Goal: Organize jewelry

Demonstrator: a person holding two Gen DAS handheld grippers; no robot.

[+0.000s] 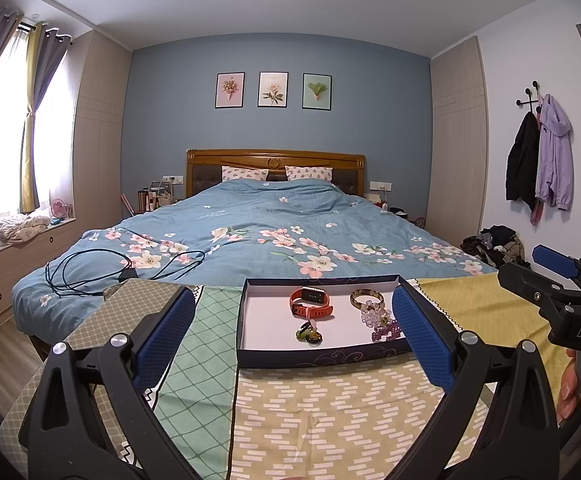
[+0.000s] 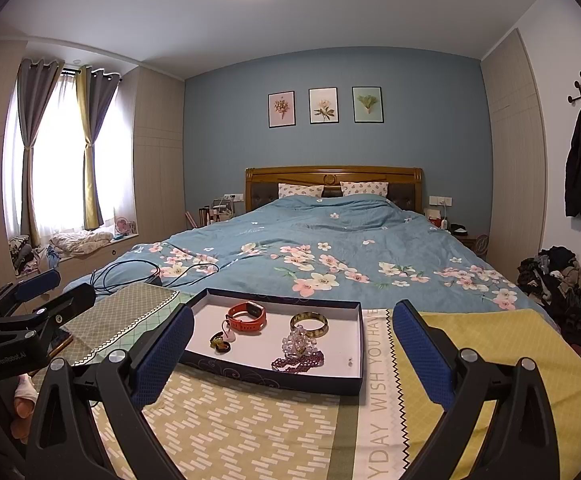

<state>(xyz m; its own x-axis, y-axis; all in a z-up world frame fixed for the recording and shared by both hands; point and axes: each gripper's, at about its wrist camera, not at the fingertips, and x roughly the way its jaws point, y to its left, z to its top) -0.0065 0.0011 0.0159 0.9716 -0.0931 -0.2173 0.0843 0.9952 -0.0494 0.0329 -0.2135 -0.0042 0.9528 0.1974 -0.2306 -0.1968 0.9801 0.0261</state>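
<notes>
Yellow cloth (image 2: 374, 392) lettered "WISH YOU HAVE" beside jewelry tray (image 2: 282, 378).

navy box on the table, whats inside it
Inside the navy box: a red smartwatch, a gold bangle, a clear bead bracelet, purple beads and small charms. The near wall hides its front floor edge.

Both wrist cameras sit low over the patterned cloth (image 1: 330, 408) at the foot of the bed (image 1: 250, 224), looking forward between their own jaws toward the headboard (image 2: 332, 178). The left view sits left, the right view right. Both share the near tray (image 1: 322, 354), bed and blue wall.
</notes>
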